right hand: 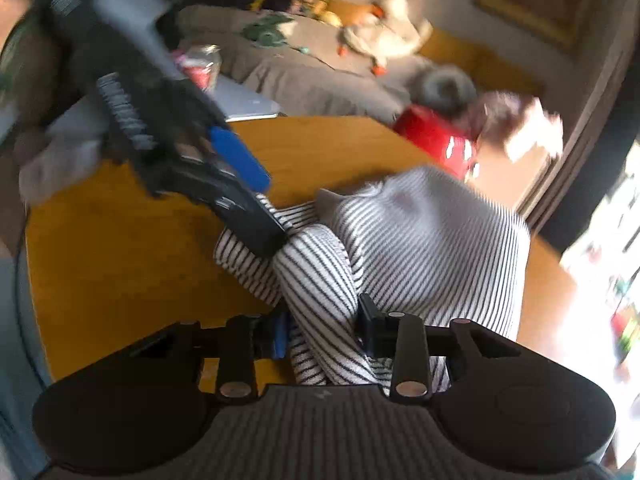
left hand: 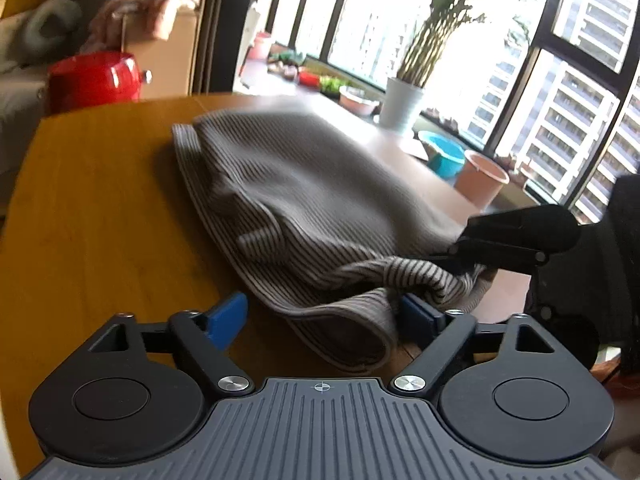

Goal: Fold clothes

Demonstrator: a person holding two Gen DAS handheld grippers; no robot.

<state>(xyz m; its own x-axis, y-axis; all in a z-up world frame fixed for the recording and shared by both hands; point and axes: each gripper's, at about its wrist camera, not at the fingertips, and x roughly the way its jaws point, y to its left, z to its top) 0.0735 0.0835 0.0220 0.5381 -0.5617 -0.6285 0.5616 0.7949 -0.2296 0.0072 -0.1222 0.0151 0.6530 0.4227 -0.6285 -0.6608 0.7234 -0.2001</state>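
A grey-and-white striped garment (left hand: 304, 196) lies bunched on the wooden table (left hand: 100, 200). My left gripper (left hand: 328, 316) is open, its blue fingers (left hand: 228, 320) spread wide with the garment's near hem lying between them. My right gripper (right hand: 322, 326) is shut on a bunched fold of the striped garment (right hand: 420, 240). In the left wrist view the right gripper (left hand: 460, 258) pinches the garment's right edge. In the right wrist view the left gripper (right hand: 256, 200) sits over the garment's left part, its blue finger (right hand: 240, 158) raised.
A red toaster (left hand: 94, 80) stands past the table's far left corner, beside a cardboard box (left hand: 168, 60). Plant pots and basins (left hand: 444, 152) line the windowsill at the right. A sofa with toys (right hand: 320, 60) lies beyond the table.
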